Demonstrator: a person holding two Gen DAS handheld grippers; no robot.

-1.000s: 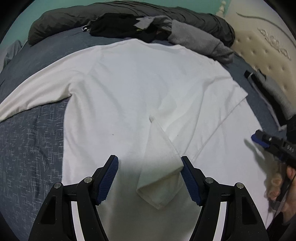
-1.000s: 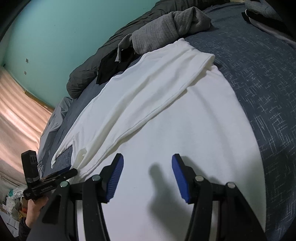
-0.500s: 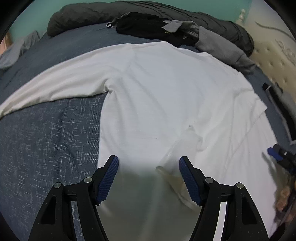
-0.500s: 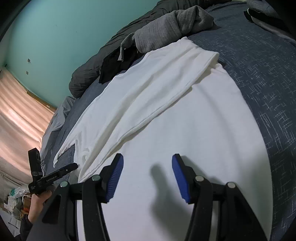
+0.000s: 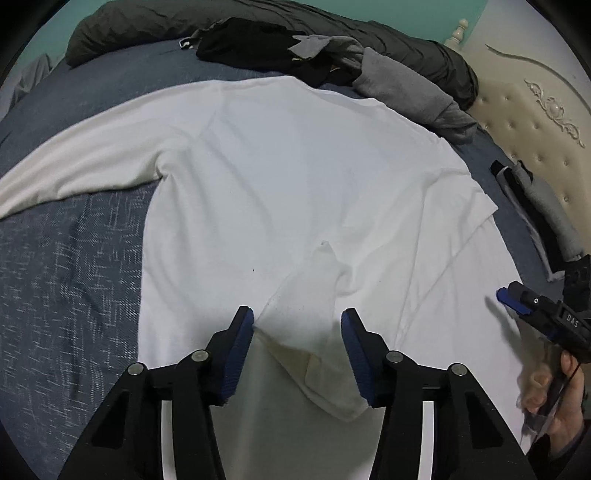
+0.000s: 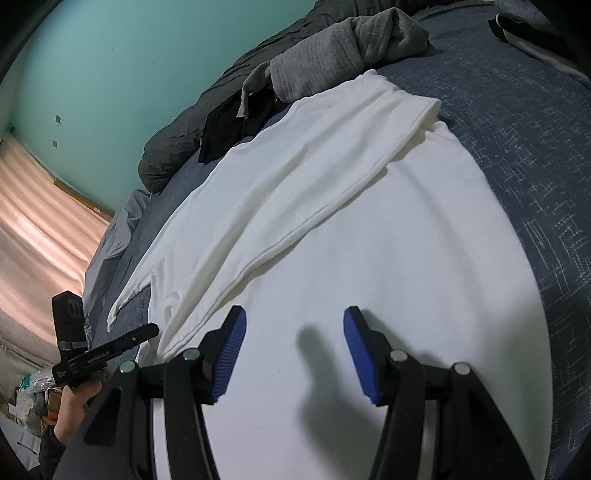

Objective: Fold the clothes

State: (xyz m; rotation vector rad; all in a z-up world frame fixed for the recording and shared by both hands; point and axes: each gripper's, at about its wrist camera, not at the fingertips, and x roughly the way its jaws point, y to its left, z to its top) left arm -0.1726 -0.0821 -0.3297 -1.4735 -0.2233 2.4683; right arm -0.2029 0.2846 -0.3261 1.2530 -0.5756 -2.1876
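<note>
White long-sleeved shirt (image 5: 280, 192) spread flat on a blue patterned bed (image 5: 66, 280), long axis running from the near hem toward the dark clothing at the far side. One sleeve (image 5: 74, 173) stretched out to the left across the bedcover; the other sleeve (image 5: 314, 332) folded inward over the body, cuff end pointing toward the camera. Right side panel folded over, with a straight doubled edge (image 6: 317, 218) running along the garment.

Left claw (image 5: 297, 354) astride the folded sleeve cuff, jaws just closing, pads apart and not yet pressing the cloth. Right claw (image 6: 291, 354) hovering over bare white fabric, jaws apart, nothing between them; held at the right edge of the left view by a hand (image 5: 554, 398).

Open bedcover to the left and right of the shirt. Black garment (image 5: 258, 44), grey sweater (image 5: 406, 92) and dark rolled duvet (image 5: 155, 29) crowding the far edge, the sweater touching the shirt's shoulder. Cream tufted headboard (image 5: 532, 122) at the right, with folded grey-and-black clothing (image 5: 543, 206) before it.
</note>
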